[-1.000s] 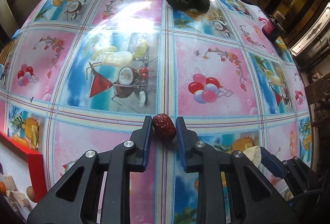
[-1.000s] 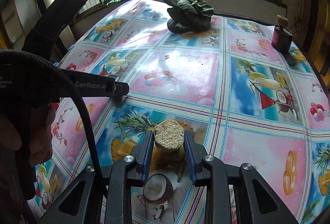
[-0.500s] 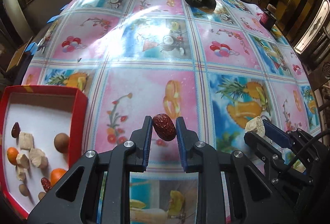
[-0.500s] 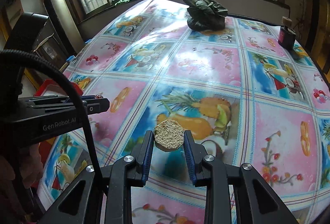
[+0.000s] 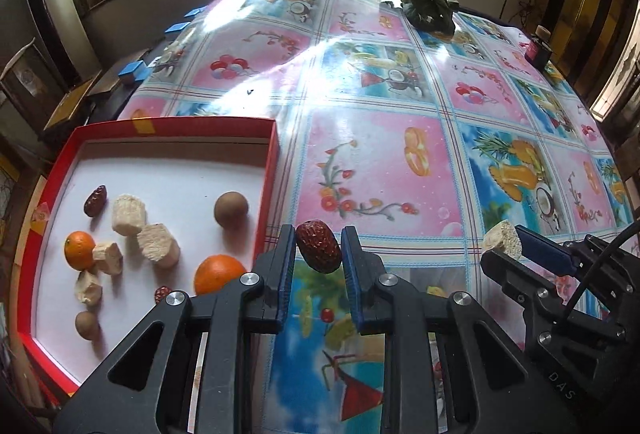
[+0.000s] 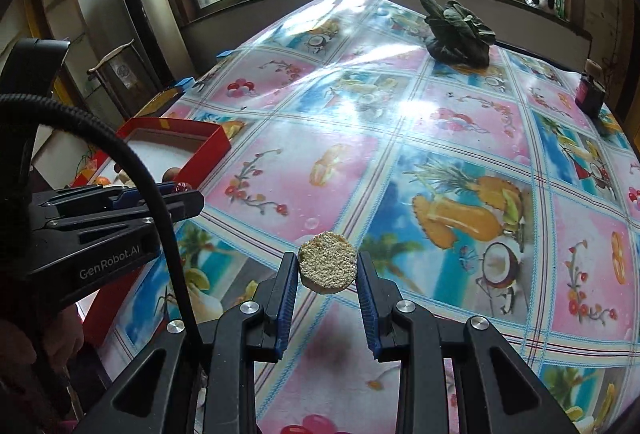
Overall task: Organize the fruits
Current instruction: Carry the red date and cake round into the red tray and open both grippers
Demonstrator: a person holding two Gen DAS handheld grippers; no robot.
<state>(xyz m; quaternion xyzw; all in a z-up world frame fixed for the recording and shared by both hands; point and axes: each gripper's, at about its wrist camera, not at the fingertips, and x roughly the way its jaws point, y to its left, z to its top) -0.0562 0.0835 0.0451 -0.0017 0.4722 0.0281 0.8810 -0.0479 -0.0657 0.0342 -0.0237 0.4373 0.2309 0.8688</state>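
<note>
Fruit is pinched in both tools. The left hand-held gripper (image 5: 319, 252) clamps a wrinkled red date (image 5: 318, 246) between its blue pads, held above the tabletop (image 5: 380, 162) with its patterned fruit cloth. Just to the left of that gripper lies a red tray (image 5: 272, 162) with a white floor; inside it sit two oranges (image 5: 218, 272), a second date (image 5: 95, 200), two brown round fruits (image 5: 231, 208) and several pale cut chunks (image 5: 158, 245). The tray's near right wall is just beside the left finger.

The right hand-held gripper (image 6: 327, 270) grips a pale, grainy round slice (image 6: 327, 264) at its two sides, lifted clear of the cloth. From the left wrist view this gripper appears to the right, the slice at its tip. Far ahead of both grippers a bunch of dark leafy greens (image 6: 460, 30) rests on the cloth, and a small dark jar (image 6: 589, 90) stands off to the right.
</note>
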